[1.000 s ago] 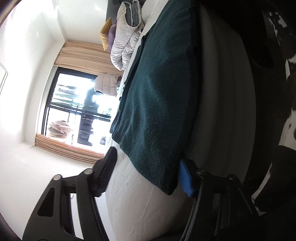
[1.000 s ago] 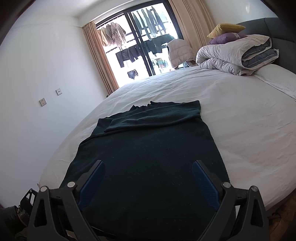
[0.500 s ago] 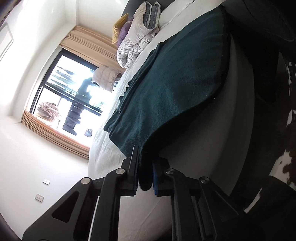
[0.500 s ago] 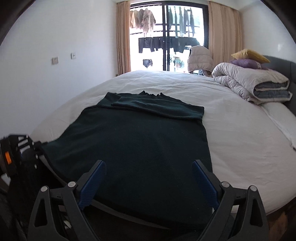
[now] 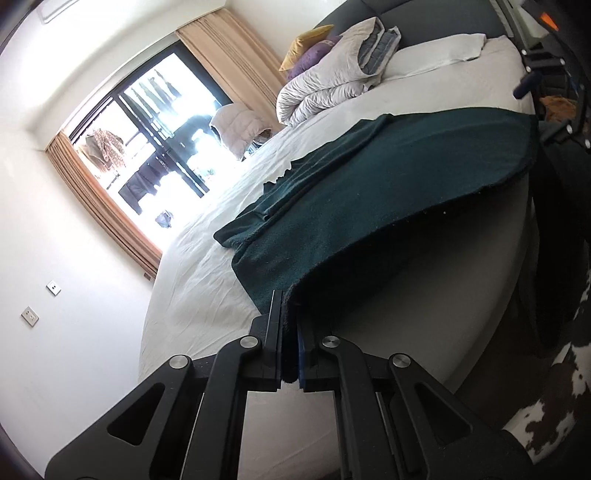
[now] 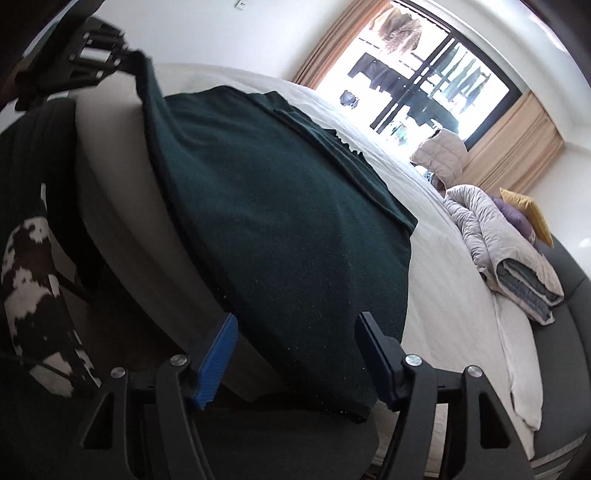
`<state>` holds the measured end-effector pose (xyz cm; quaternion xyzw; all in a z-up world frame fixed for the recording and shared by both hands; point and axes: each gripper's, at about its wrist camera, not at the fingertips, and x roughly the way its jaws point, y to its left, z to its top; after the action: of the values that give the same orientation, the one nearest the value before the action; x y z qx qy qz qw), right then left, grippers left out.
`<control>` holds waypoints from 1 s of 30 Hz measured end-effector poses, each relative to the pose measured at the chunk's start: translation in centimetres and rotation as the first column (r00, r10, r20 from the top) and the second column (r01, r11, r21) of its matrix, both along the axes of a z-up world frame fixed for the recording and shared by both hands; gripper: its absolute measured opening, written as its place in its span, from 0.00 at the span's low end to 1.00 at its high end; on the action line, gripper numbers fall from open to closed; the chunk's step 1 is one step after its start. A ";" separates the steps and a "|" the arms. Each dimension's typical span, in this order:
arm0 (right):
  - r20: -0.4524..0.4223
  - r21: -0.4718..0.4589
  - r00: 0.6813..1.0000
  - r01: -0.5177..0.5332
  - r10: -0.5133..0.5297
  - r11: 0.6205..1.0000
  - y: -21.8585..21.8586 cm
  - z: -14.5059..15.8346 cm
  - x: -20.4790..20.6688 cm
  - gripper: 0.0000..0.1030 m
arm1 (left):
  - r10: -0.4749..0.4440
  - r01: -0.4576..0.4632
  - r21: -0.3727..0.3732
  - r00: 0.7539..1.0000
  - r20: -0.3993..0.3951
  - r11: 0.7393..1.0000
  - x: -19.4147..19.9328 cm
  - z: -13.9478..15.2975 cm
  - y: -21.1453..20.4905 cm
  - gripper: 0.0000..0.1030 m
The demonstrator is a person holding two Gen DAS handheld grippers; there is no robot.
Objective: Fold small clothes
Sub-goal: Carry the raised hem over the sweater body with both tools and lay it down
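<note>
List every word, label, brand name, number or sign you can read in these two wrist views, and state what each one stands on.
None: no readable text appears in either view.
The dark green knitted garment on the white-sheeted bed shows no label.
The white wall plates are blank.
The orange mark on the black device at the edge is too blurred to read.

we see the dark green garment as a thick, fuzzy knit cloth, matt and a little pilled along its hem. the bed wears a smooth, matt white cotton-like sheet with fine creases. the folded duvet looks quilted and faintly satiny. the left hand-held gripper is matt black plastic with bright, polished metal pins, and the right hand-held gripper carries ribbed blue pads that look rubbery. the curtains are a soft, pleated tan fabric.
</note>
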<state>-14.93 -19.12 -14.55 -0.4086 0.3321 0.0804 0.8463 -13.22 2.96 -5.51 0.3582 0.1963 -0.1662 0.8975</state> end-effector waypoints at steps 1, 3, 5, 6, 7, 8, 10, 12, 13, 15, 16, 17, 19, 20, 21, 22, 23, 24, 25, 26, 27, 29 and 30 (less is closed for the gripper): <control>0.001 -0.031 1.000 -0.012 0.012 0.999 0.2 -0.6 0.0 0.66 | 0.011 -0.011 -0.017 1.000 -0.006 1.000 0.2 0.3 0.1 0.04; 0.008 -0.090 1.000 -0.009 0.010 0.996 0.3 -1.6 0.3 0.66 | 0.025 -0.026 -0.040 1.000 -0.007 0.999 0.7 0.6 0.2 0.04; 0.027 -0.127 1.000 0.008 -0.005 0.992 0.3 -2.2 0.6 0.58 | 0.034 -0.034 -0.050 0.999 -0.004 0.998 0.9 1.0 0.2 0.04; 0.032 -0.137 0.999 0.021 -0.017 0.990 0.2 -2.4 0.9 0.58 | 0.035 -0.036 -0.055 0.999 -0.002 0.998 0.9 1.2 0.3 0.04; 0.029 -0.147 0.999 0.031 -0.027 0.989 0.0 -2.6 1.1 0.57 | 0.036 -0.036 -0.058 0.999 0.000 0.998 0.9 1.4 0.3 0.04; 0.030 -0.165 0.999 0.038 -0.034 0.985 -0.1 -2.9 1.3 0.55 | 0.038 -0.037 -0.061 0.999 0.003 0.997 1.0 1.4 0.2 0.04; 0.040 -0.216 0.998 0.050 -0.042 0.975 -0.4 -3.4 1.5 0.48 | 0.042 -0.042 -0.073 0.999 0.006 0.996 1.1 1.9 0.3 0.04; 0.048 -0.239 0.997 0.067 -0.057 0.969 -0.9 -3.5 1.6 0.48 | 0.051 -0.050 -0.091 0.999 0.006 0.995 1.3 2.2 0.4 0.04; 0.055 -0.244 0.996 0.081 -0.069 0.966 -1.3 -3.4 1.7 0.48 | 0.055 -0.054 -0.102 0.998 0.004 0.993 1.3 2.4 0.5 0.04; 0.065 -0.243 0.994 0.105 -0.092 0.964 -1.9 -3.0 1.8 0.44 | 0.062 -0.061 -0.116 0.998 0.003 0.991 1.4 2.7 0.7 0.04; 0.064 -0.239 0.993 0.116 -0.103 0.964 -2.2 -2.8 1.9 0.35 | 0.062 -0.062 -0.119 0.998 0.004 0.991 1.3 2.8 0.7 0.04; 0.062 -0.235 0.992 0.122 -0.110 0.964 -2.3 -2.6 1.9 0.23 | 0.061 -0.060 -0.119 0.998 0.006 0.991 1.2 2.9 0.8 0.04; 0.072 -0.231 0.991 0.126 -0.113 0.965 -2.5 -2.2 1.8 0.04 | 0.056 -0.055 -0.118 0.998 0.009 0.992 1.0 2.9 0.7 0.04; 0.083 -0.226 0.990 0.126 -0.110 0.966 -2.5 -1.8 1.8 0.04 | 0.053 -0.052 -0.113 0.999 0.011 0.992 0.9 2.9 0.7 0.04; 0.092 -0.220 0.990 0.128 -0.110 0.967 -2.7 -1.5 1.7 0.04 | 0.051 -0.049 -0.107 0.999 0.015 0.993 0.7 2.8 0.6 0.04; 0.100 -0.212 0.989 0.130 -0.111 0.969 -2.9 -1.1 1.7 0.04 | 0.048 -0.046 -0.098 0.999 0.020 0.994 0.5 2.7 0.6 0.04; 0.104 -0.205 0.989 0.129 -0.110 0.970 -3.2 -0.7 1.7 0.04 | 0.046 -0.044 -0.092 0.999 0.023 0.995 0.4 2.5 0.5 0.04; 0.110 -0.203 0.988 0.128 -0.108 0.971 -3.5 -0.3 1.7 0.04 | 0.043 -0.041 -0.086 0.999 0.025 0.995 0.3 2.4 0.5 0.04; 0.118 -0.202 0.987 0.130 -0.108 0.971 -3.7 0.1 1.6 0.04 | 0.042 -0.039 -0.081 0.999 0.026 0.996 0.0 2.3 0.5 0.04; 0.121 -0.197 0.986 0.133 -0.111 0.971 -4.0 0.6 1.8 0.04 | 0.042 -0.040 -0.075 0.999 0.027 0.996 -0.2 2.2 0.5 0.04; 0.124 -0.189 0.986 0.137 -0.115 0.972 -4.2 1.0 1.9 0.04 | 0.042 -0.041 -0.067 0.999 0.027 0.997 -0.4 2.0 0.5 0.04; 0.132 -0.180 0.984 0.141 -0.118 0.973 -4.4 1.7 2.1 0.04 | 0.045 -0.044 -0.059 0.999 0.029 0.997 -0.9 1.8 0.6 0.04; 0.137 -0.171 0.983 0.143 -0.120 0.975 -4.4 2.1 2.2 0.04 | 0.049 -0.047 -0.058 0.998 0.032 0.997 -1.1 1.8 0.7 0.04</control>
<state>-12.74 -23.54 -12.44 -0.4647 0.3103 -0.0322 0.8287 -14.34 3.62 -3.76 0.3305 0.1848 -0.1442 0.9142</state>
